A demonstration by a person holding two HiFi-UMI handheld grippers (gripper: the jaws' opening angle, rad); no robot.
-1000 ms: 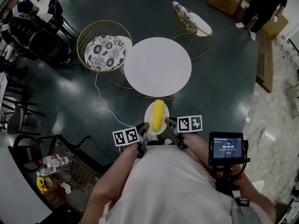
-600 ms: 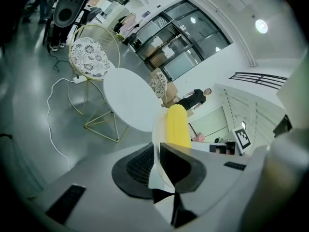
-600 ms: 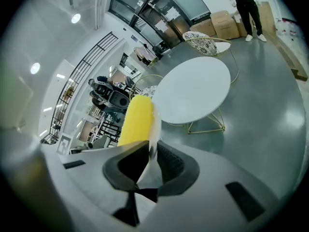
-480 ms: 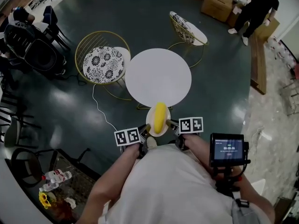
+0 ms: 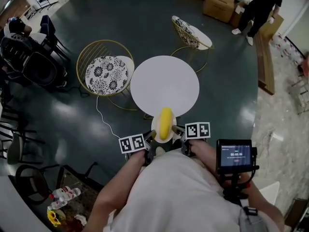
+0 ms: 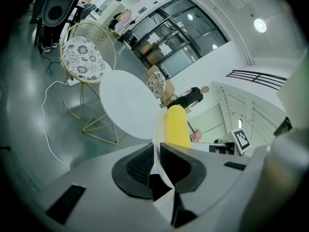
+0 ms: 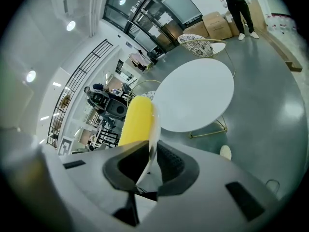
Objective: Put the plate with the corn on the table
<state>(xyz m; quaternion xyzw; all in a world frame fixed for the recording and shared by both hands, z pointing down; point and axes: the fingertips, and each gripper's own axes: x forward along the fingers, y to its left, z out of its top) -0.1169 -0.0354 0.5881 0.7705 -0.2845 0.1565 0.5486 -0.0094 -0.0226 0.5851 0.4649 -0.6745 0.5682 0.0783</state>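
The left gripper (image 5: 150, 135) and right gripper (image 5: 176, 128) pinch the plate (image 5: 156, 129) bearing corn (image 5: 165, 123) by the white table (image 5: 164, 83) edge; dark floor (image 5: 72, 115).

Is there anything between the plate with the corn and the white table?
Nothing visible does. The left gripper and the right gripper hold the plate by the table's near edge, and its top is bare.

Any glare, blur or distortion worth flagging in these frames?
Head view: sharp, with pale reflections on the dark floor. Left gripper view: heavy fisheye and black corners, but the plate and corn are reasonably crisp. Right gripper view: same fisheye, the ceiling light blooms, and the white table is evenly lit.
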